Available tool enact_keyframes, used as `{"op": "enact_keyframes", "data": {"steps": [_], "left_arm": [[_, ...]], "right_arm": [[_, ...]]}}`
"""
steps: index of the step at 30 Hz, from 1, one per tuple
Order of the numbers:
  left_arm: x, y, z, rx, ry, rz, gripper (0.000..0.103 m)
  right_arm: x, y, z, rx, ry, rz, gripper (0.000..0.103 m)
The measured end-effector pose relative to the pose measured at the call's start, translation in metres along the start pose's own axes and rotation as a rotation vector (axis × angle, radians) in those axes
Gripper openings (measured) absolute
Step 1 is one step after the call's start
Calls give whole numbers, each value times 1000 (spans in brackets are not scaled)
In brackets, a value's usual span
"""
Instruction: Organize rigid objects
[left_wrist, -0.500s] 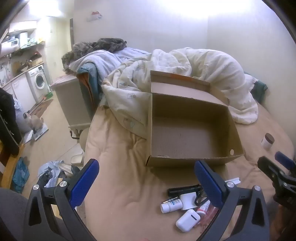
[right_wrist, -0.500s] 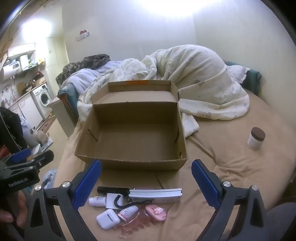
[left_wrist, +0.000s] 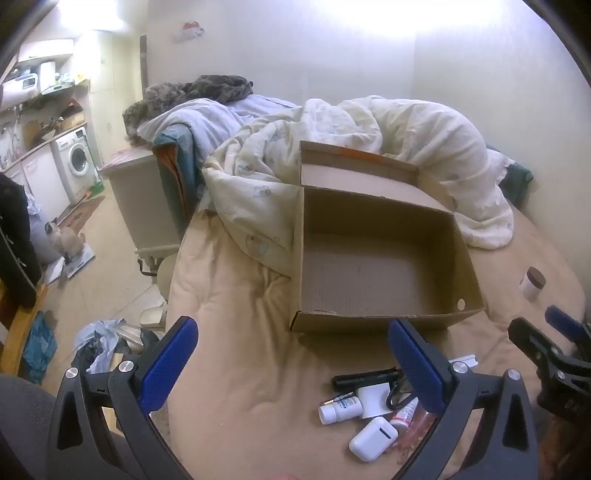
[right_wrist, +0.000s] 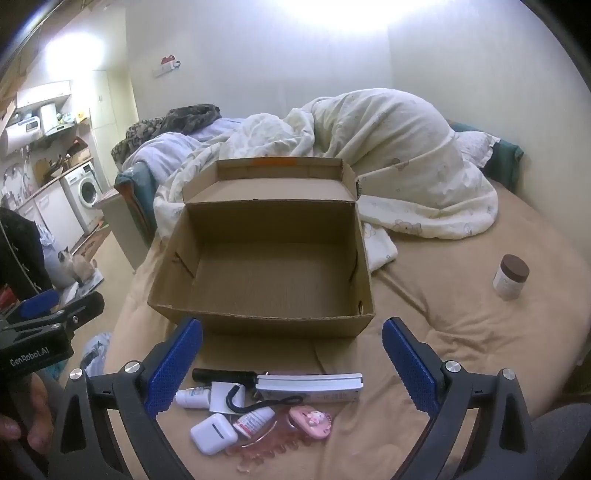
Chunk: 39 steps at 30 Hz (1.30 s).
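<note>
Grippers, left (left_wrist: 291, 363) and right (right_wrist: 291, 363), both released; one empty box (right_wrist: 258, 321), one jar (right_wrist: 511, 277).

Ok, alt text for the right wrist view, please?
Open right tongs hover over small items, including an earbud case and flashlight, before an empty cardboard box on a bed; a jar stands right.

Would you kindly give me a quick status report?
Left gripper and right gripper open, empty. Cardboard box empty. Small items piled before it. Nothing blocking.

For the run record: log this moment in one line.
stage: pre-grasp | left tool: open, empty | right tool: open, empty | cardboard box: empty | small items: on bed
</note>
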<state>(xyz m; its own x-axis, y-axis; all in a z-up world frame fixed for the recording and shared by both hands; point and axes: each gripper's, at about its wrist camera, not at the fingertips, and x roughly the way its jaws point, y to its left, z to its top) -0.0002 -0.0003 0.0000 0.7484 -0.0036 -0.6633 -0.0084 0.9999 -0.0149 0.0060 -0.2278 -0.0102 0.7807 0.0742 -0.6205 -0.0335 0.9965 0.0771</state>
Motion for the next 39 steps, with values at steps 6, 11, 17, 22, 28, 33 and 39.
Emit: {"op": "enact_keyframes", "data": {"steps": [6, 11, 17, 22, 28, 33, 39], "left_arm": [[0, 0, 0, -3, 2, -3, 103], [0, 1, 1, -6, 5, -5, 103], [0, 3, 1, -8, 7, -7, 103], [0, 4, 2, -9, 9, -8, 103], [5, 4, -2, -10, 8, -6, 103], [6, 4, -2, -9, 10, -7, 103], [3, 6, -4, -9, -1, 6, 103]], "right_arm": [[1, 0, -1, -1, 2, -1, 103], [2, 0, -1, -3, 4, -1, 103], [1, 0, -1, -2, 5, -2, 103], [1, 0, -1, -4, 6, -2, 103], [2, 2, 1, -3, 9, -1, 103], [2, 0, -1, -2, 10, 2, 103], [2, 2, -2, -1, 16, 5, 103]]}}
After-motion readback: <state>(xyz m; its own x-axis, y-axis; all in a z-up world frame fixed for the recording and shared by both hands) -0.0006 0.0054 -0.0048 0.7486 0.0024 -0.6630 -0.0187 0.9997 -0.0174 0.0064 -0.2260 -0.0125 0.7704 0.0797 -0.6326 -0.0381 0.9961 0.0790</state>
